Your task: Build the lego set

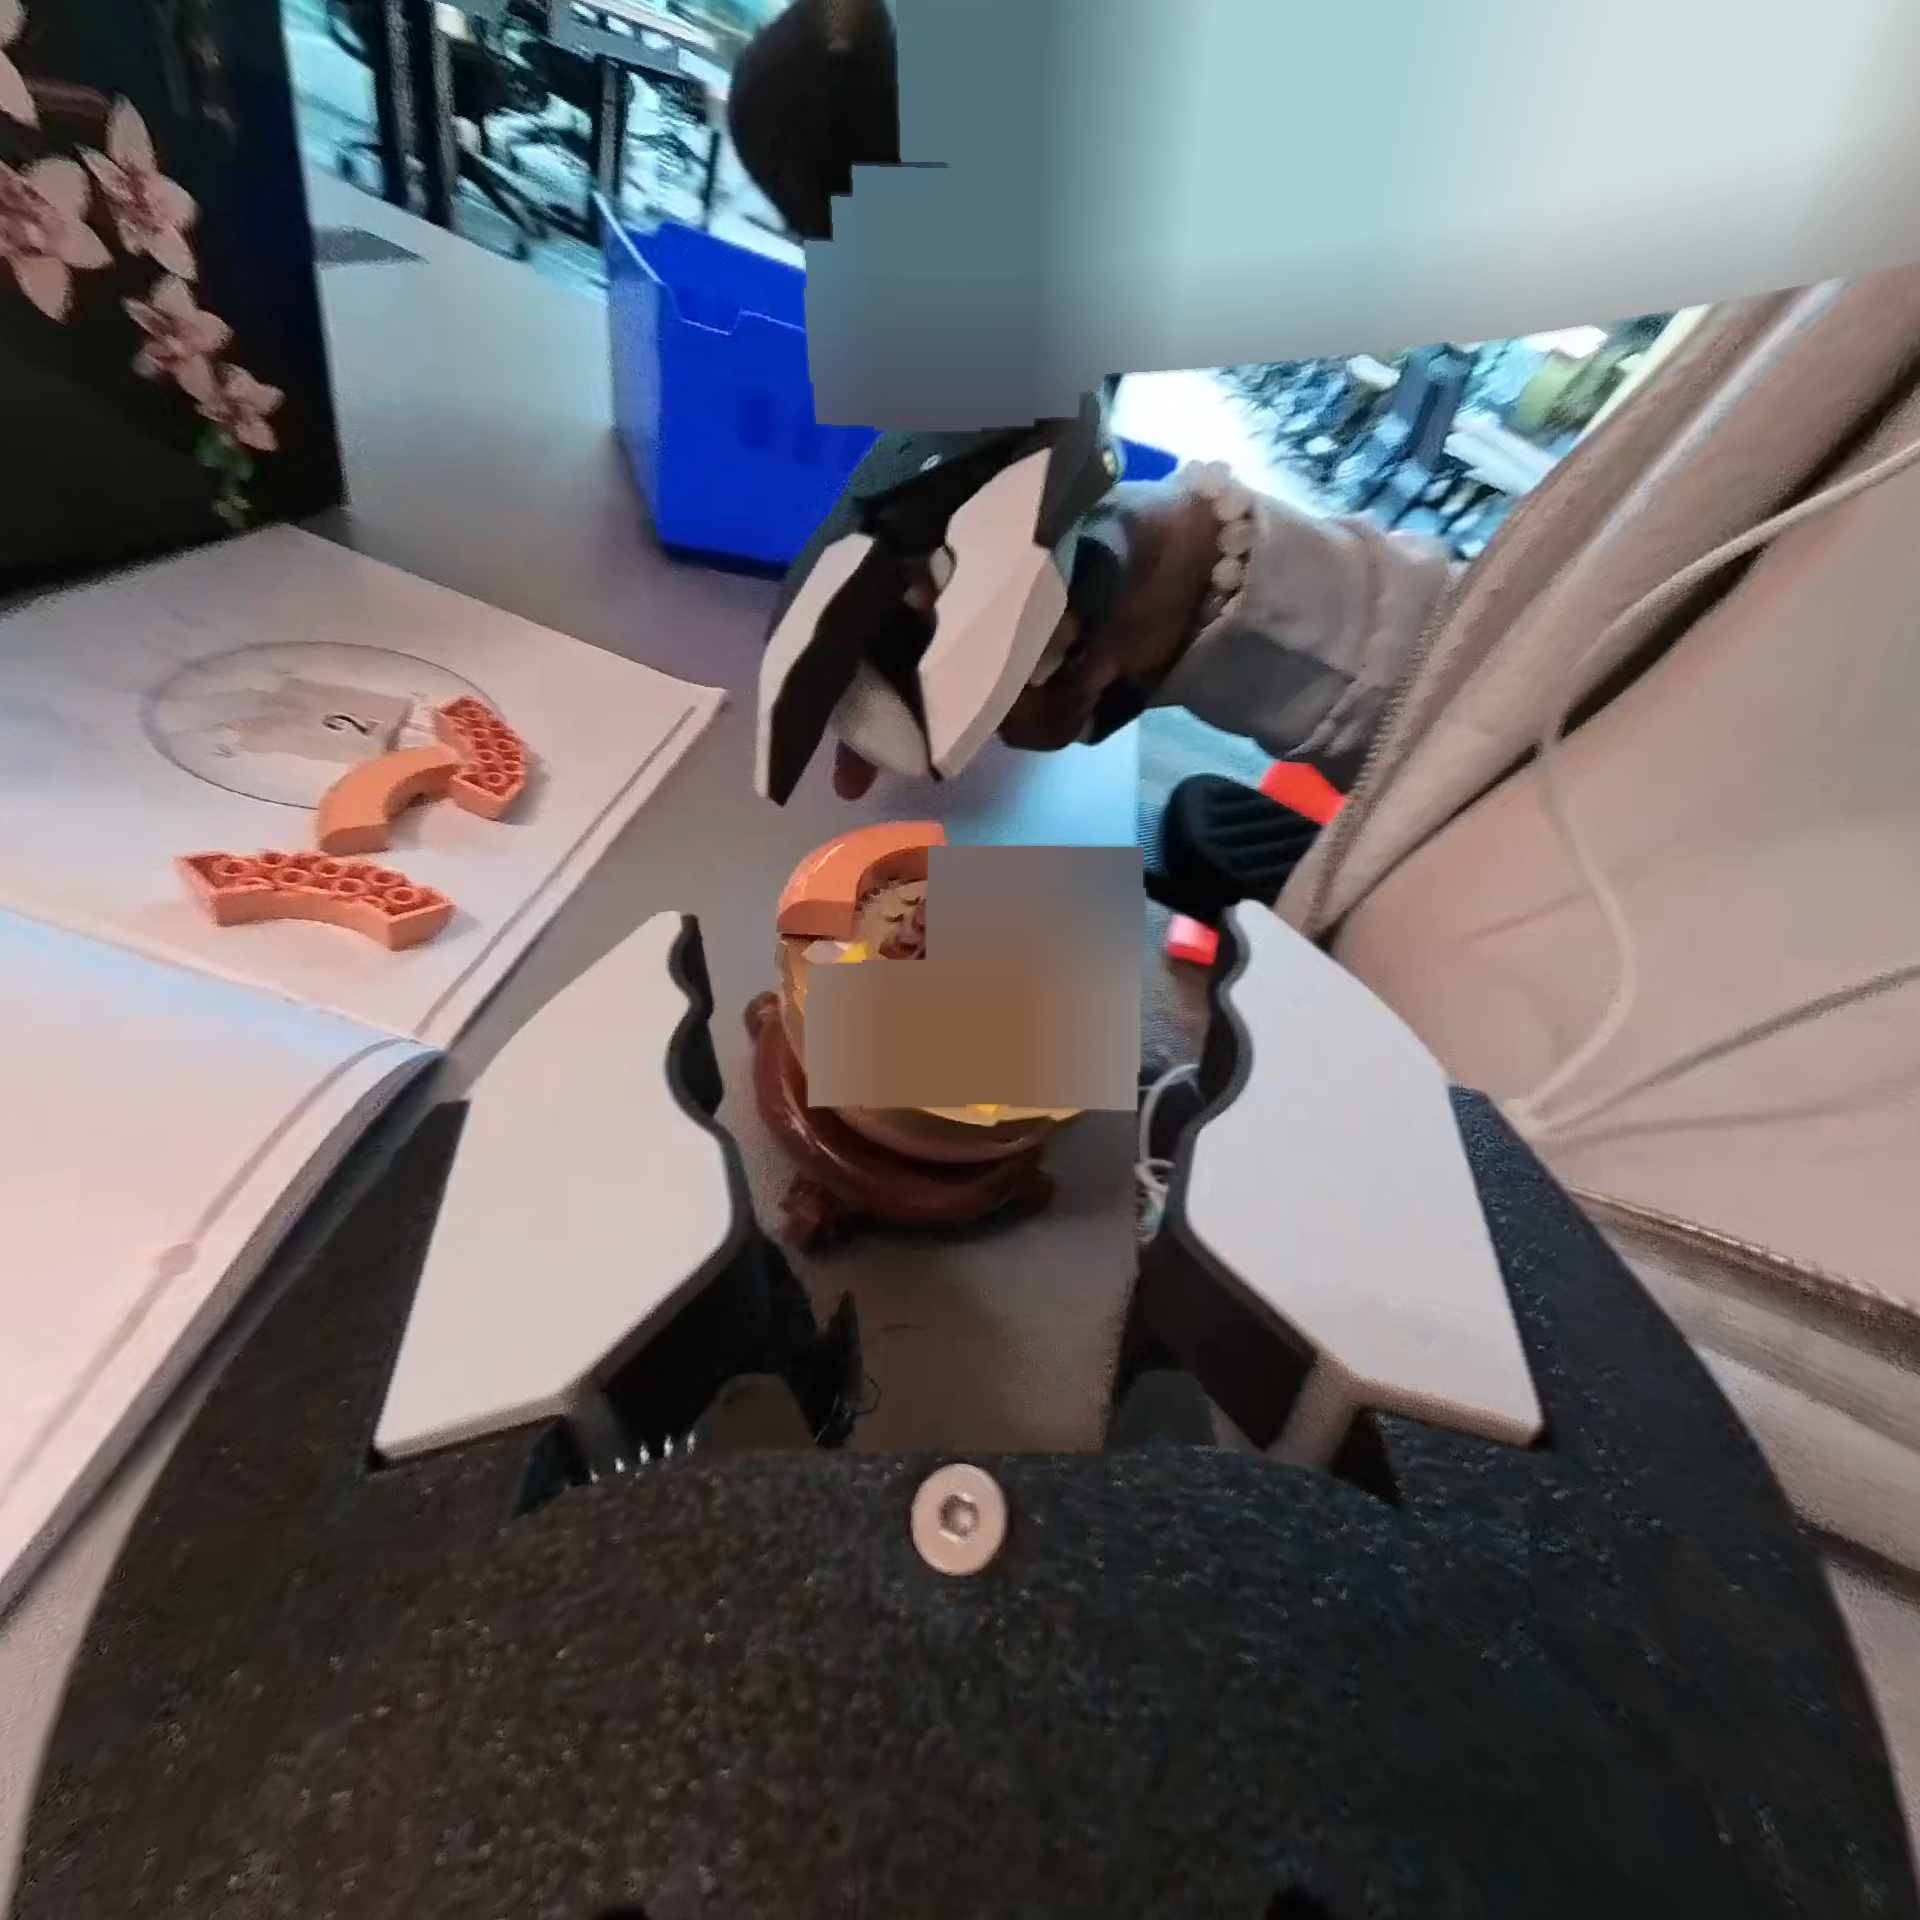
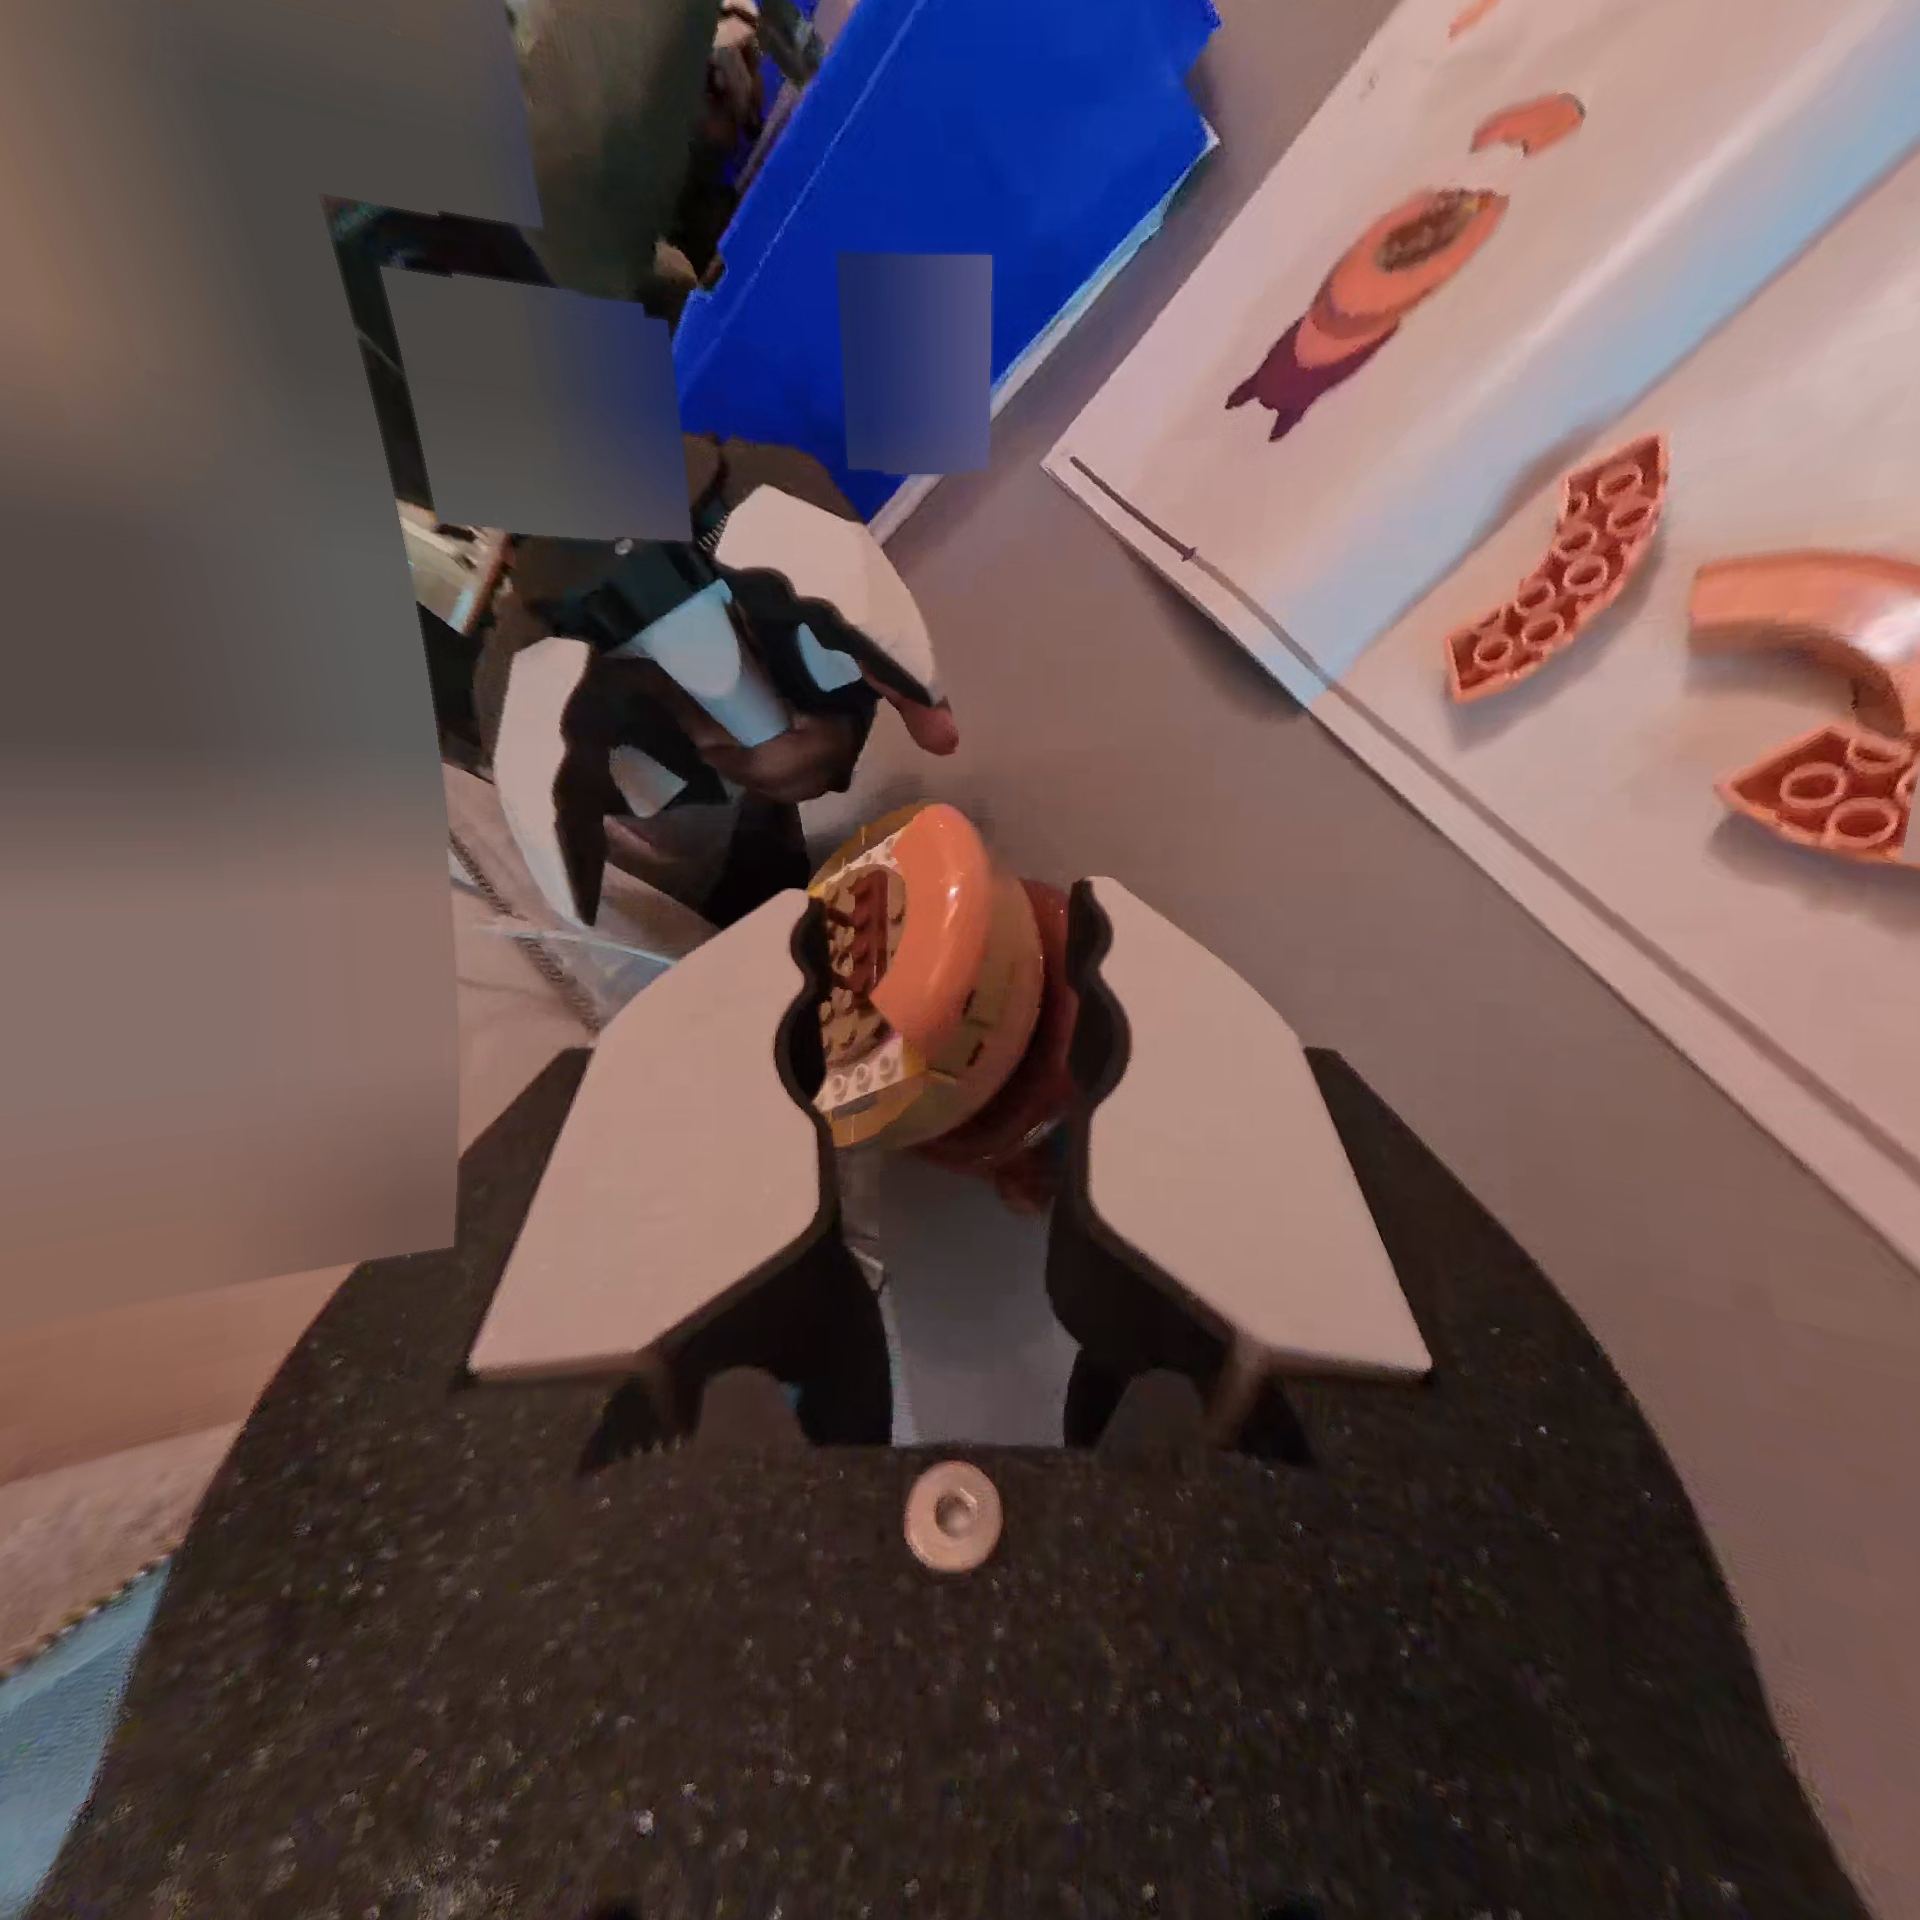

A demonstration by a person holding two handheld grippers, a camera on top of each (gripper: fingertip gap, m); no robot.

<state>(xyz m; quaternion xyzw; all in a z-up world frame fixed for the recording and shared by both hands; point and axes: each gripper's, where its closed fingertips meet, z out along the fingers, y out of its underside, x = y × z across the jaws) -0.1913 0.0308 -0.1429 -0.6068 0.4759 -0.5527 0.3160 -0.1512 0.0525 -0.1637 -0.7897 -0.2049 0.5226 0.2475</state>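
The lego model (image 1: 914,1174) stands on the grey table: a dark brown base, a round tan and yellow body, and an orange curved piece (image 1: 831,878) on top. A mosaic patch hides part of it. My left gripper (image 1: 966,920) is open wide and empty, low in front of the model. My right gripper (image 2: 940,909) is open and hovers just above the model (image 2: 935,966), apart from it; it also shows in the left wrist view (image 1: 862,784). Three loose orange curved bricks (image 1: 384,795) (image 2: 1558,582) lie on the open instruction booklet (image 1: 156,1039).
A blue bin (image 1: 717,395) stands behind the model. A black box with pink flowers (image 1: 125,260) is at the far left. A red and black object (image 1: 1247,831) lies to the right. The person's beige jacket (image 1: 1610,935) fills the right side. One gripper's finger ends stand about 6 cm off the other's.
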